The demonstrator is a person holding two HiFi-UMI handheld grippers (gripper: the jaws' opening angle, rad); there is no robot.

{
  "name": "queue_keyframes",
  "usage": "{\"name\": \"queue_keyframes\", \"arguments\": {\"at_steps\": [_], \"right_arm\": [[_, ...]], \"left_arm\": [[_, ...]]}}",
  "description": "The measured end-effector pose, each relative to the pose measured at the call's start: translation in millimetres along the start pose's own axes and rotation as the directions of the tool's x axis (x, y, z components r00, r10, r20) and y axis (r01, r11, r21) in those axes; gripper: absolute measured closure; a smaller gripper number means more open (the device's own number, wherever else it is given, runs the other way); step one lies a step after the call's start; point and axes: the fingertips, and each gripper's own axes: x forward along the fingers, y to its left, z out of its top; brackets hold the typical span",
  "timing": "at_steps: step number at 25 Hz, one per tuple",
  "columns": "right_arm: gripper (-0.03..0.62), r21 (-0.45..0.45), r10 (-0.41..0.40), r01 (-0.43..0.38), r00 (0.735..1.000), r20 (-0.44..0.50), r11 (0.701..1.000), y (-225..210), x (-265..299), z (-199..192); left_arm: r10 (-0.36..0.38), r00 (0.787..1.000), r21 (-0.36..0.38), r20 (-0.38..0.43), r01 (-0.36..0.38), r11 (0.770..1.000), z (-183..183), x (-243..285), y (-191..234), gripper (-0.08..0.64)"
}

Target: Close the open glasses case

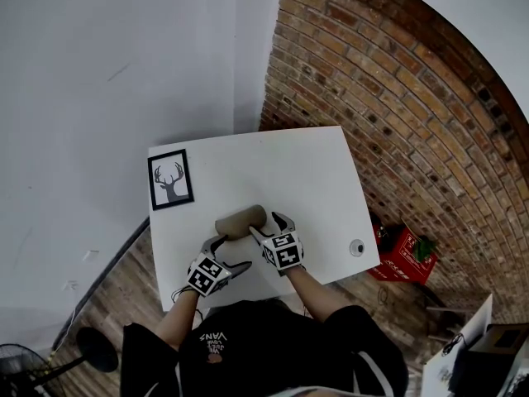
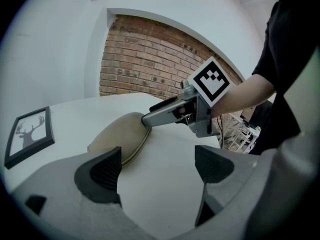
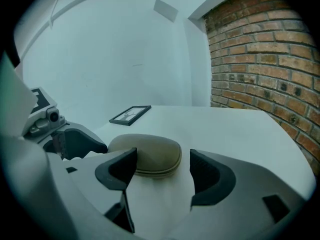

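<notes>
Shows the tan glasses case (image 1: 240, 222) lying shut on the white table (image 1: 273, 164), near its front edge. Finds right gripper (image 1: 269, 224) spread wide at the case's end, left gripper (image 1: 235, 251) likewise spread, both pinching nothing

Glasses case (image 1: 238, 222) end behind right tongs (image 1: 269, 225), small round object (image 1: 356, 247) unidentifiable

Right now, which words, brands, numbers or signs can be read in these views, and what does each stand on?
"VANS": upside down in the head view, on the person's black shirt; the smaller print next to it is too small to read.
Red crate: white print, too blurred to read.
Marker cubes: black-and-white squares only, no letters.
Framed deer picture: no text.
</notes>
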Motion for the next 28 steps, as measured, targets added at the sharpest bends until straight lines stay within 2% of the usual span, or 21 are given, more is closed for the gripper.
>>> {"name": "queue_keyframes", "arguments": {"at_steps": [5, 17, 23, 28], "right_arm": [[0.276, 0.041, -0.009, 0.009, 1.000, -0.002, 0.999, -1.2, -0.4, -2.2], [0.296, 0.072, -0.001, -0.002, 0.999, 0.035, 0.997, 6.0, -21.7, 4.9], [0.306, 0.079, 0.001, -0.009, 0.995, 0.097, 0.997, 4.6, -44.7, 19.7], [0.333, 0.098, -0.017, 0.000, 0.985, 0.174, 0.995, -1.5, -66.5, 36.1]], "left_arm": [[-0.012, 1.000, -0.051, 0.002, 0.012, 0.999, -1.3, -1.9, -1.5, 0.103], [0.073, 0.995, -0.019, 0.068, -0.072, 0.997, 13.5, -24.3, 5.0, 0.110], [0.127, 0.986, 0.011, 0.107, -0.129, 0.992, 29.7, -37.5, 4.8, 0.149], [0.206, 0.965, 0.008, 0.161, -0.210, 0.978, 47.1, -50.4, 3.6, 0.232]]}}
